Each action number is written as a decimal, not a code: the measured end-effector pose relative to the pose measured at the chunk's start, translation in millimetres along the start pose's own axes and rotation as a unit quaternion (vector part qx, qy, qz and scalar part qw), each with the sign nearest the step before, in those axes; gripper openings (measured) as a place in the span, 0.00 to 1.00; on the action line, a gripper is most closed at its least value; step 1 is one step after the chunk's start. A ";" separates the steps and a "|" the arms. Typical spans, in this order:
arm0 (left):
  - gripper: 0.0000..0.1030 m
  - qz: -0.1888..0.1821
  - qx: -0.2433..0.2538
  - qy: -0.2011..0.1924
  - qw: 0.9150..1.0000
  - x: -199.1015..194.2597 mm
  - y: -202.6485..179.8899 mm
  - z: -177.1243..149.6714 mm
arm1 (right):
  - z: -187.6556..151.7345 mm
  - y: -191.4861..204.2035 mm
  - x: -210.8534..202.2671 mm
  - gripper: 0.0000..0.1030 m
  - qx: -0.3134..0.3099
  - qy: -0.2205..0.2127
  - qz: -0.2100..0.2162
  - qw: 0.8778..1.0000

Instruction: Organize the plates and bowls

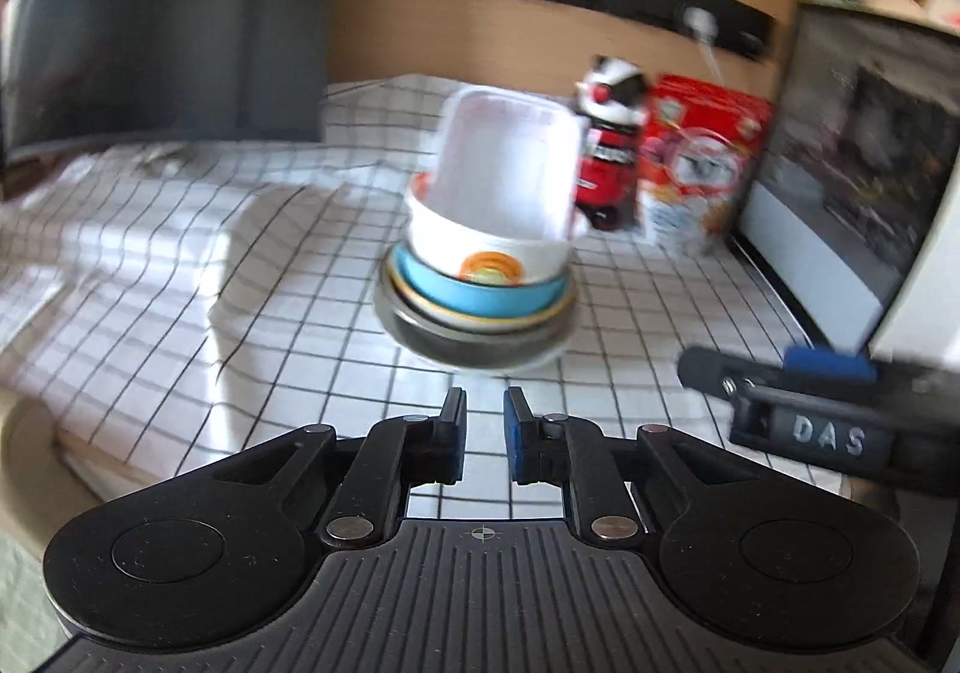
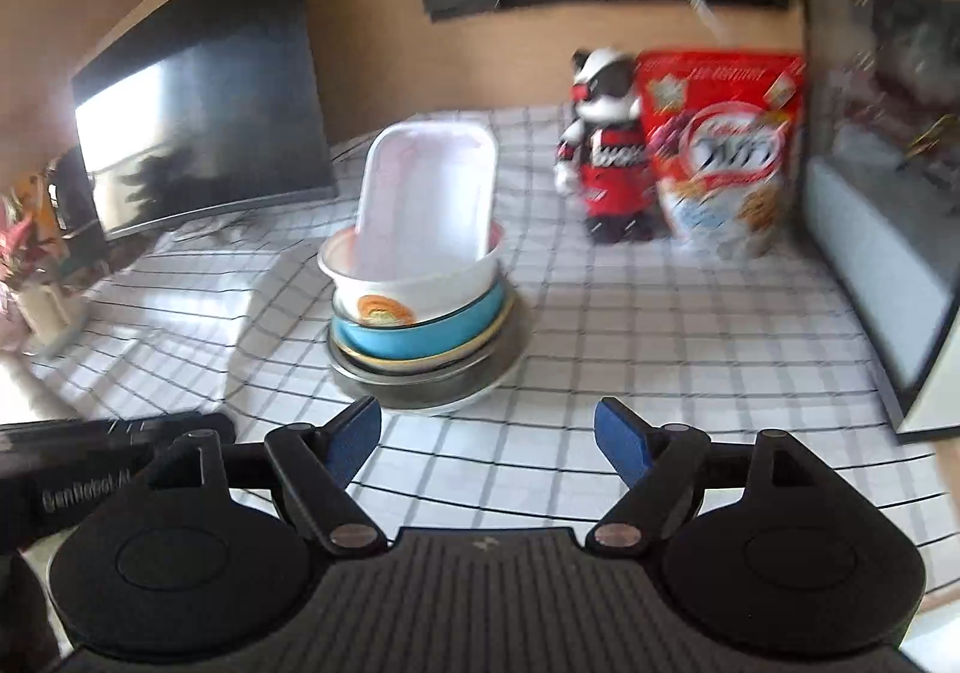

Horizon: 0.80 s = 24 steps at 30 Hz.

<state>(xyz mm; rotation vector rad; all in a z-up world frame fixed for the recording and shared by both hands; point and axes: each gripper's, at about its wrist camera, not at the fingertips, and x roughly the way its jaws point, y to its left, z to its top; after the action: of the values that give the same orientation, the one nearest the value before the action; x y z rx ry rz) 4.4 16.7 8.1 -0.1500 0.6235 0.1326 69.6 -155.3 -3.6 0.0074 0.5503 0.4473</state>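
Observation:
A stack stands mid-table on the checked cloth: a grey metal plate (image 1: 474, 352) at the bottom, a cream plate, a blue bowl (image 1: 480, 296), and a white bowl with an orange rainbow (image 1: 480, 247). A white rectangular tub (image 1: 510, 163) leans upright inside the top bowl. The right wrist view shows the same stack: blue bowl (image 2: 420, 338), white bowl (image 2: 432, 286), tub (image 2: 426, 187). My left gripper (image 1: 485, 403) hovers just in front of the stack, its blue pads almost together and empty. My right gripper (image 2: 486, 415) is also short of the stack, open wide with nothing between its fingers.
A toy figure (image 2: 606, 151) and a red cereal bag (image 2: 726, 151) stand behind the stack to the right. A dark-framed appliance (image 2: 888, 163) walls the right side; a black monitor (image 2: 198, 133) stands at the back left. The other tool's black frame (image 1: 822, 433) shows at right.

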 end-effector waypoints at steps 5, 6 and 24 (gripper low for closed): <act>0.16 -0.034 0.012 -0.025 0.999 -10.3 -8.0 -3.7 | -11.2 2.9 -13.2 0.80 0.021 -0.011 -0.022 0.999; 0.16 -0.024 0.017 -0.028 0.999 -10.6 -9.2 -3.6 | -13.8 3.6 -13.4 0.80 0.023 -0.008 -0.022 0.999; 0.16 -0.012 0.036 -0.022 0.999 -13.3 -8.8 -8.3 | -22.7 5.7 -11.7 0.80 0.027 0.005 -0.028 0.999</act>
<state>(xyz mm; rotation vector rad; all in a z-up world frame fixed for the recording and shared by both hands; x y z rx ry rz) -9.5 5.6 10.2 -0.0841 0.5826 0.0905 46.9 -157.5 -16.4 0.0408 0.5708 0.3791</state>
